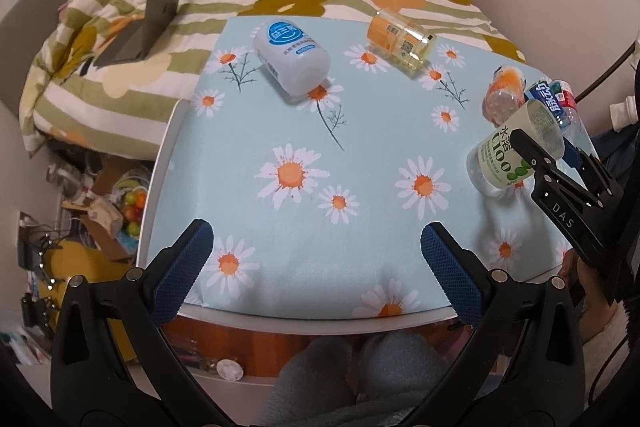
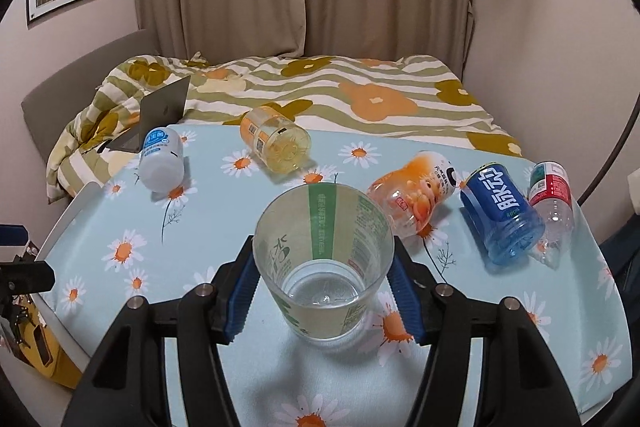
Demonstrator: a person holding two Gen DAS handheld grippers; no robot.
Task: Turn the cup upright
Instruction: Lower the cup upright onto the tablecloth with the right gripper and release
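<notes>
A clear cup with a green and white label (image 2: 324, 263) sits between the blue pads of my right gripper (image 2: 322, 291), which is shut on it just below the rim. Its mouth faces up toward the camera and its base rests on or just above the daisy tablecloth (image 2: 120, 251). In the left wrist view the same cup (image 1: 508, 155) leans tilted at the table's right side, held by the right gripper (image 1: 546, 157). My left gripper (image 1: 316, 255) hangs open over the table's near edge with nothing between its fingers.
Several cut bottles lie on their sides: a white one (image 2: 162, 161), a yellow one (image 2: 276, 143), an orange one (image 2: 412, 193), a blue one (image 2: 502, 215) and a clear red-labelled one (image 2: 550, 199). A bed with a laptop (image 2: 160, 119) lies behind the table. Floor clutter (image 1: 100, 211) lies left.
</notes>
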